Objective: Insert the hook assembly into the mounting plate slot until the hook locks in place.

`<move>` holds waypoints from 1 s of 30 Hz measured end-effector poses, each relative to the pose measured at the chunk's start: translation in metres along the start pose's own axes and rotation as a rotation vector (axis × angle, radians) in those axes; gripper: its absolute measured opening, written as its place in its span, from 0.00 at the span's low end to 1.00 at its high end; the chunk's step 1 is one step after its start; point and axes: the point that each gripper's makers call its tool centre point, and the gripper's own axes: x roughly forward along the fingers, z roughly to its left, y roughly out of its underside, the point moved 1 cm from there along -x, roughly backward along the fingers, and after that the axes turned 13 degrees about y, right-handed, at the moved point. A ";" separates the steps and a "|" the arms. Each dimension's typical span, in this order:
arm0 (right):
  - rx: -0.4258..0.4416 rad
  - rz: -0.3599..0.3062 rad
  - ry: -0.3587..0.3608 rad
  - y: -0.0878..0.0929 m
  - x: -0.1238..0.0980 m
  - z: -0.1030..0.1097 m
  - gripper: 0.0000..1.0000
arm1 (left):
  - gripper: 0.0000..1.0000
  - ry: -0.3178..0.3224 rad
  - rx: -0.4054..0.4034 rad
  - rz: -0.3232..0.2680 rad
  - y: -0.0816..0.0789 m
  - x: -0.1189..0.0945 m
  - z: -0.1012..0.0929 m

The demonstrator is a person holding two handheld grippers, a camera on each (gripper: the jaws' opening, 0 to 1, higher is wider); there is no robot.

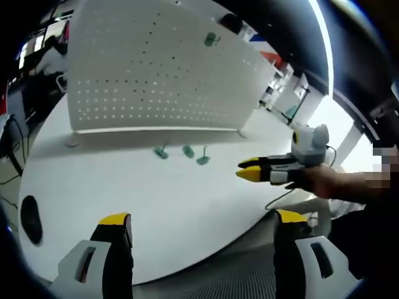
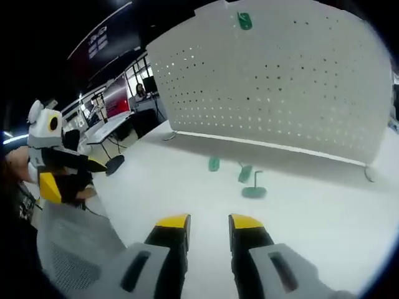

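A white pegboard (image 1: 156, 68) (image 2: 280, 81) stands upright at the back of the white table. One green hook (image 1: 211, 39) (image 2: 244, 20) hangs near its top edge. Three green hooks lie on the table in front of it (image 1: 161, 152) (image 1: 188, 151) (image 1: 203, 159), also seen in the right gripper view (image 2: 214, 164) (image 2: 245, 173) (image 2: 254, 190). My left gripper (image 1: 202, 219) (image 2: 72, 175) stands wide open and empty, well short of the hooks. My right gripper (image 2: 209, 222) (image 1: 248, 170) has its jaws nearly together with nothing between them, near the hooks.
A dark round object (image 1: 31, 218) lies at the table's left. A grey mat (image 1: 230, 274) (image 2: 68, 249) runs along the near edge, with a thin cable (image 1: 280, 198) by the person's hand (image 1: 324, 182). Desks (image 2: 112, 124) stand beyond the table.
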 end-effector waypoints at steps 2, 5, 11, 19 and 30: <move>0.007 0.002 0.024 -0.002 0.012 -0.007 0.22 | 0.95 0.005 0.000 0.002 0.000 0.001 -0.001; 0.006 0.002 0.049 -0.007 0.027 -0.015 0.22 | 0.95 0.006 -0.001 0.007 0.000 0.002 0.000; 0.117 0.006 0.103 -0.017 0.057 -0.034 0.21 | 0.95 0.007 -0.004 0.006 -0.006 0.003 0.006; 0.113 0.031 0.121 -0.026 0.088 -0.040 0.20 | 0.94 -0.007 -0.017 -0.006 -0.011 0.000 0.016; 0.028 0.050 0.103 -0.033 0.111 -0.032 0.18 | 0.93 -0.030 -0.044 -0.016 -0.011 -0.005 0.028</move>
